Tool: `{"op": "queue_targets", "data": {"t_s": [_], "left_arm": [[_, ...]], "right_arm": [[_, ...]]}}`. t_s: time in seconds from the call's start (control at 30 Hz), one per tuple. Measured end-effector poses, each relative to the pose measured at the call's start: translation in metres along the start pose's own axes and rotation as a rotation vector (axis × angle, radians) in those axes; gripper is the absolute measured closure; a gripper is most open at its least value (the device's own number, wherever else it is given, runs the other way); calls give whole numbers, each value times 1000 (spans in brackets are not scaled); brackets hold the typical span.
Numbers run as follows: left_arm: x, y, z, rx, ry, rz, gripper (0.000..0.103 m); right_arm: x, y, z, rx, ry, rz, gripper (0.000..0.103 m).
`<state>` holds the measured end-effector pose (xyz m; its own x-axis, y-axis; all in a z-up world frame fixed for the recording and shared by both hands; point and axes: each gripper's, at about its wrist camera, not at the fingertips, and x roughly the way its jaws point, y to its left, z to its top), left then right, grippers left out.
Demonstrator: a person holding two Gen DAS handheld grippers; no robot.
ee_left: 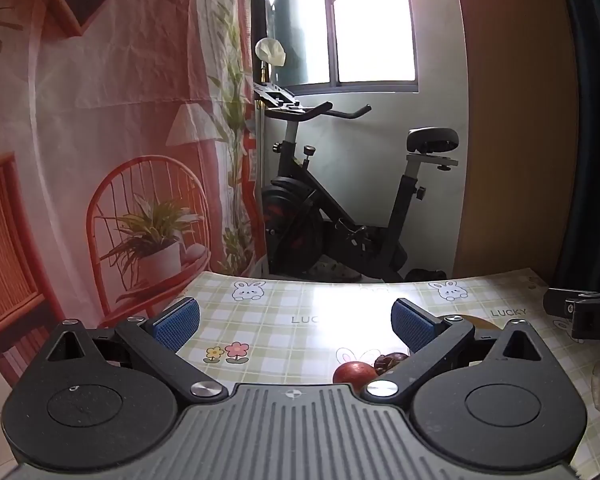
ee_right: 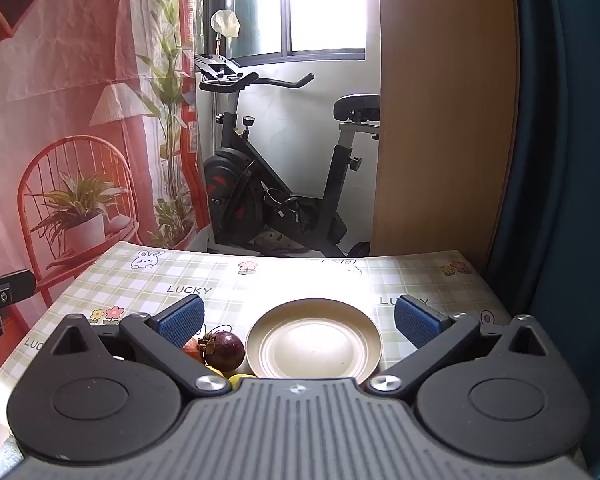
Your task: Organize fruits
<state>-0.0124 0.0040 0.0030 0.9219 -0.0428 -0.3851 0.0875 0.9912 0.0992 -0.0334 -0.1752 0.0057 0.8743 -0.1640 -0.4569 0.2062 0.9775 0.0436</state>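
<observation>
Over the checked, rabbit-printed tablecloth (ee_right: 148,280), both the right gripper (ee_right: 300,322) and left gripper (ee_left: 296,320) are hovering released and empty, the round beige plate (ee_right: 314,340) is sitting bare, and the dark purple mangosteen (ee_right: 225,350) and red apple (ee_left: 354,374) beside it are risking rolling if nudged off-centre.

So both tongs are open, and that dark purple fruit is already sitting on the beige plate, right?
Not quite. The dark purple fruit lies on the tablecloth beside the beige plate, at its left edge; the plate holds nothing. The right wrist view shows this. Both the left tongs and right tongs are indeed open.
</observation>
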Motion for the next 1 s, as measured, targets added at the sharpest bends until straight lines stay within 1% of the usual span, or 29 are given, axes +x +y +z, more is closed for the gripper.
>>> {"op": "queue_targets", "data": {"t_s": [0.33,1.0], "left_arm": [[3,3,1,2,2,-16,0],[3,0,-2,1,-1,-18,0]], "right_arm": [[-1,0,0,0,-1,0,0],[-1,0,-1,0,-3,0,0]]}}
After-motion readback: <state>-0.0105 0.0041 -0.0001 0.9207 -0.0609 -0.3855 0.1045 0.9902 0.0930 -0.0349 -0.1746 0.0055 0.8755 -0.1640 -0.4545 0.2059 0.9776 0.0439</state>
